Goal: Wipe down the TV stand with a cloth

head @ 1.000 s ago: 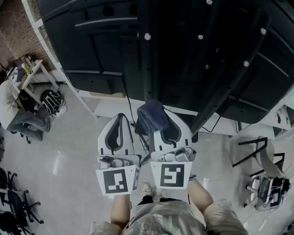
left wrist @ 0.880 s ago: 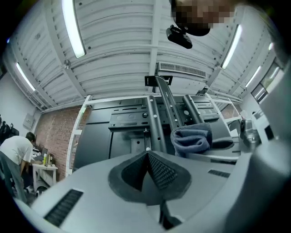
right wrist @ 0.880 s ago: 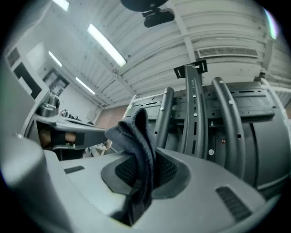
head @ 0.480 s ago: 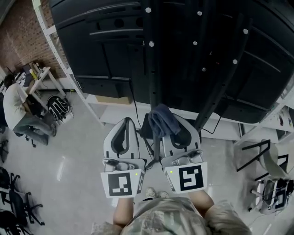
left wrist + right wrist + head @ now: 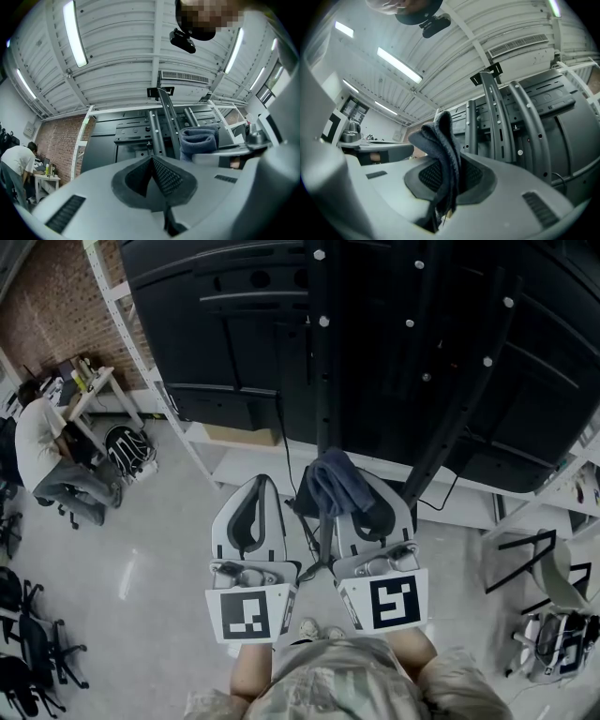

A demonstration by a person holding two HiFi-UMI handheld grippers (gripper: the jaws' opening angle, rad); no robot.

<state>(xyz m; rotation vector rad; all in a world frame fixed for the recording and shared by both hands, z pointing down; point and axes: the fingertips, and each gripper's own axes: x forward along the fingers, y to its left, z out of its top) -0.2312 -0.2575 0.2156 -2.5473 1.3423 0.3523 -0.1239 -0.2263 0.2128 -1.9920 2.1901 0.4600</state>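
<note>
**Operator:** What state is each tool in?

**Guide:** Your right gripper is clamped on the dark blue-grey folded terry cloth. The cloth stands up out of the jaws as a thick fold, and a loose end hangs below them. This puts a padded face ahead of the jaw tips, so fabric rather than plastic would meet the surface. Your left gripper has its jaws pressed together with nothing between them. It is held just beside the right one, probably as a free hand.

**Operator:** Where is the cloth relative to the work?

**Guide:** It is in front of the lower end of the black metal TV stand, near the foot of the upright columns. The back of the large dark screen is above it. The right gripper view shows open space between the cloth and the columns, so treat contact as not yet made.

**Operator:** Why approach from there?

**Guide:** Both grippers point at the lower end of the columns, which suggests you start wiping there. Watch the thin black cable hanging beside the columns, as the cloth could snag it.
</note>
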